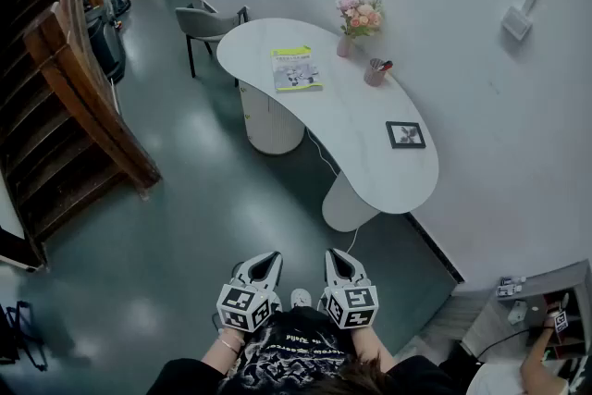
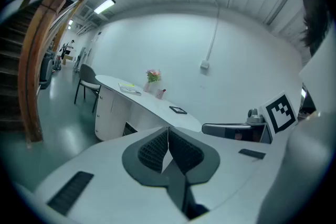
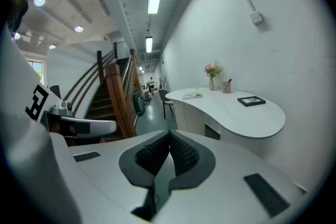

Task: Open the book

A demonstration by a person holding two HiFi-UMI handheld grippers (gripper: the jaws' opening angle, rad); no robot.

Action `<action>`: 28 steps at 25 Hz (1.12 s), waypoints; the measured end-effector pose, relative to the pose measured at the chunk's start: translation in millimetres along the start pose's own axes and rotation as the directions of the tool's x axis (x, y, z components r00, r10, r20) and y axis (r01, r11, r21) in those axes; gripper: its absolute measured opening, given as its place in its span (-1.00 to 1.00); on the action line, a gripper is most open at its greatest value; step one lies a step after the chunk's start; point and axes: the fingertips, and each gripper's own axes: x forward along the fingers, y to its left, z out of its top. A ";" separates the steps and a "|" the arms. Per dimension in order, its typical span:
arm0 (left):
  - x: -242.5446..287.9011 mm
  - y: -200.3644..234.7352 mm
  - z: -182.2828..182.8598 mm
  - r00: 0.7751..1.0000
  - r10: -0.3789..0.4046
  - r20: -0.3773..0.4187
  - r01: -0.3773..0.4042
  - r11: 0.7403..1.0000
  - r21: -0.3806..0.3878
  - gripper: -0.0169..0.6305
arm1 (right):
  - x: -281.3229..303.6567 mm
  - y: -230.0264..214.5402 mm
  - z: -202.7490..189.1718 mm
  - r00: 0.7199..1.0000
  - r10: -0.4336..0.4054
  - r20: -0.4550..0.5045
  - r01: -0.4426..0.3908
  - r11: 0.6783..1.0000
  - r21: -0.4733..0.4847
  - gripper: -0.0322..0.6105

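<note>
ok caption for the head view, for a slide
Both shut and empty, the left gripper and right gripper are held well short of the book on the curved white table.

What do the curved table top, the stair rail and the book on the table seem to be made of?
The curved table top is smooth and white with a soft sheen, perhaps stone or laminate; the look leaves it open. The stair rail looks like wood, warm brown and probably varnished. The book is paper, with a printed green and white cover, possibly glossy.
</note>
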 end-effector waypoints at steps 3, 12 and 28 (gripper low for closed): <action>-0.9 -1.1 -0.6 1.000 -0.001 0.011 0.001 1.000 -0.014 -0.87 | -4.0 -0.4 -4.6 1.000 -0.005 -0.006 0.005 1.000 -0.003 -0.82; -12.5 17.7 -0.2 0.999 0.036 0.003 -0.036 0.999 0.024 -0.87 | -2.2 6.4 -9.9 0.999 -0.044 0.025 0.043 0.998 0.040 -0.82; 19.9 48.1 7.6 0.996 0.090 0.005 -0.090 0.996 0.020 -0.87 | 47.7 -26.1 1.7 0.999 -0.036 0.028 0.034 0.996 0.079 -0.81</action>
